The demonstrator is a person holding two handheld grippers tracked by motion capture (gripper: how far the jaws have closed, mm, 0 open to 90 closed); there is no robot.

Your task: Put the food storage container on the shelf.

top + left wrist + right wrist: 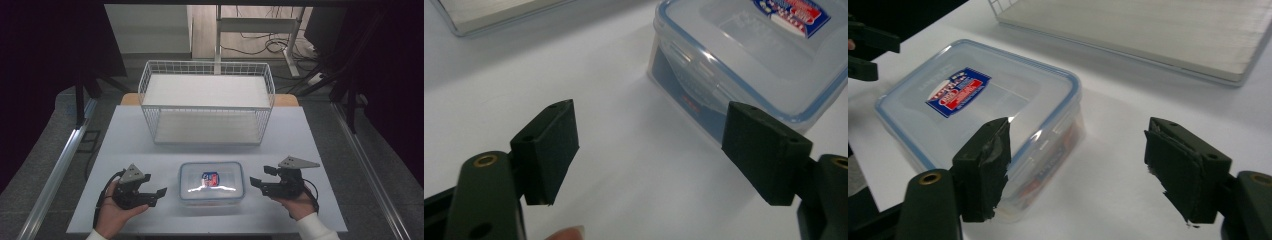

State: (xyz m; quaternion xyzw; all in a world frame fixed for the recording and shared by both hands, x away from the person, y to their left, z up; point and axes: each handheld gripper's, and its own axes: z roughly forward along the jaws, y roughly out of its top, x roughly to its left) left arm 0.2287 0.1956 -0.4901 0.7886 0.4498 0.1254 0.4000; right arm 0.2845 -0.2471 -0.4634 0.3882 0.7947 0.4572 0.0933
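High view: a clear lidded food container (211, 183) with a blue seal lies flat on the white desk (125, 130), on the person's side of the white wire basket (206, 102). Its long axis runs parallel to the basket's front. The left tongs (161, 192) and right tongs (255, 182) flank the container's short ends, each apart from it and open, judged as placed for a two-sided grasp.

Left gripper view: the left tongs (649, 150) stand wide with nothing between them. The container (754, 60) sits ahead, near the right jaw, its side latch facing the camera.

Right gripper view: the right tongs (1075, 162) gape, gripping nothing. The container (983, 120) lies beyond the left jaw, label sticker (959, 92) uppermost, basket behind it.
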